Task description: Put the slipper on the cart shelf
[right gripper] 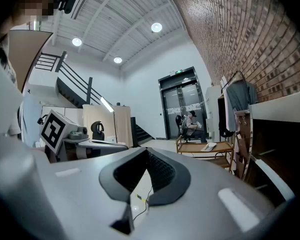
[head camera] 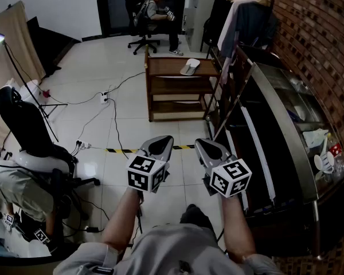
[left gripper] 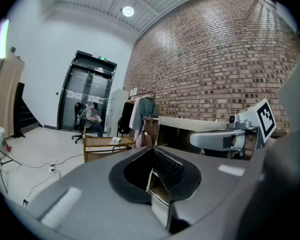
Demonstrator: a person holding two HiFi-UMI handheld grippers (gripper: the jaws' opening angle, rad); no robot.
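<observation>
A pale slipper (head camera: 189,66) lies on the top shelf of a wooden cart (head camera: 178,105) far ahead across the floor. I hold both grippers side by side at waist height, far from the cart. The left gripper (head camera: 162,144) is shut with nothing in it, and so is the right gripper (head camera: 208,148). In the left gripper view the jaws (left gripper: 155,176) meet, with the cart (left gripper: 97,146) and slipper (left gripper: 115,140) small in the distance. The right gripper view shows its closed jaws (right gripper: 145,176), the cart (right gripper: 202,151) and the slipper (right gripper: 209,146).
A glass display counter (head camera: 286,125) and a clothes rack (head camera: 243,10) run along the brick wall on the right. Cables (head camera: 112,119) and a black-yellow tape strip (head camera: 123,149) cross the floor. An office chair (head camera: 31,136) stands left. A person sits by the door (head camera: 155,13).
</observation>
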